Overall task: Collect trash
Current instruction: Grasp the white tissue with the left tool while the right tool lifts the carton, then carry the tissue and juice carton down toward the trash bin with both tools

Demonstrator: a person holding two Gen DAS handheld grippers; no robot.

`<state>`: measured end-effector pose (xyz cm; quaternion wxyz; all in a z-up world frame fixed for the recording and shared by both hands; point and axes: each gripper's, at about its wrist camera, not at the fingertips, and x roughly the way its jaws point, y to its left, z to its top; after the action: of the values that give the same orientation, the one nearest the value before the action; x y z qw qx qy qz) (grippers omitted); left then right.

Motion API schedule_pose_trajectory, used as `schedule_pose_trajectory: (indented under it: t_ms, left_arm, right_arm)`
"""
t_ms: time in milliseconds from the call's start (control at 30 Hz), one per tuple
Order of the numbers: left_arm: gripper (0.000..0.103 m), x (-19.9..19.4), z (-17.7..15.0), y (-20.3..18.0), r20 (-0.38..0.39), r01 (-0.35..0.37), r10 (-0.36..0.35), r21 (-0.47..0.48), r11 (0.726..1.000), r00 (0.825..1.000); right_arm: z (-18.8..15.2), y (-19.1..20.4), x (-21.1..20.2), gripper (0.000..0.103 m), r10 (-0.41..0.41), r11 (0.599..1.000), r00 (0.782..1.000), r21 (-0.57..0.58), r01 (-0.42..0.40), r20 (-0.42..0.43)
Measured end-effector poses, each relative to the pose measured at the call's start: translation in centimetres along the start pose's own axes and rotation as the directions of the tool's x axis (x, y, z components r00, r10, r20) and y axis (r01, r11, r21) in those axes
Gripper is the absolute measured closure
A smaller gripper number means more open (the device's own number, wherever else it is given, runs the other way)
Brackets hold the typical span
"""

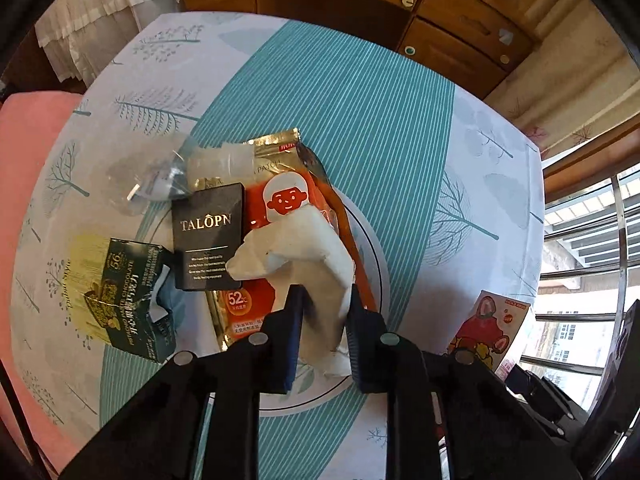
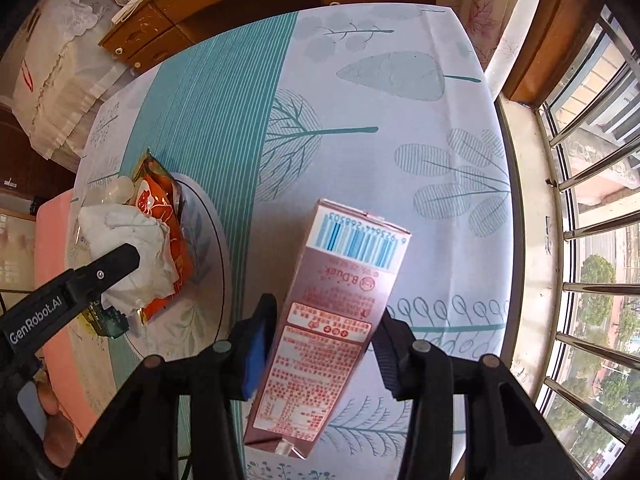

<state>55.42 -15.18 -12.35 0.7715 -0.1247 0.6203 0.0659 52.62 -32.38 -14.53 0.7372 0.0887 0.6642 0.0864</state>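
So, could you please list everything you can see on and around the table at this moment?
crumpled tissue: one, white, between the left gripper's fingers, over the plate
heat-patch packet: one, orange and gold, on the plate under the tissue
black box: one, black with gold lettering, lying on the packet's left side
chocolate box: one, dark green, torn open, left of the plate
clear plastic wrapper: one, transparent, behind the black box
carton: one, pink, held over the table
plate: one, white with dark rim, table centre
tablecloth: one, white and teal
wooden drawers: brown, behind the table
left gripper: black, shut on the tissue
right gripper: black, shut on the carton
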Motion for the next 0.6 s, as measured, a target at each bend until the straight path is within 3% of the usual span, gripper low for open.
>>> schedule_pose_trajectory:
  t_ms: [267,600]
  left_arm:
    - [0.09,-4.4,-4.0,2.7,0.047,0.052,-0.052,0.021,0.998,0.998]
    - [0.09,-9.9,-12.7,8.0,0.092,0.111,-0.12,0.097,0.989,0.988]
  right_arm:
    - [-2.6,2.0,-0.6,0.057,0.012,0.997,1.0,-0.077,-0.013,-0.016]
    - [-8.0,5.6,-1.4,0.057,0.001,0.986,0.997,-0.168,-0.012,-0.071]
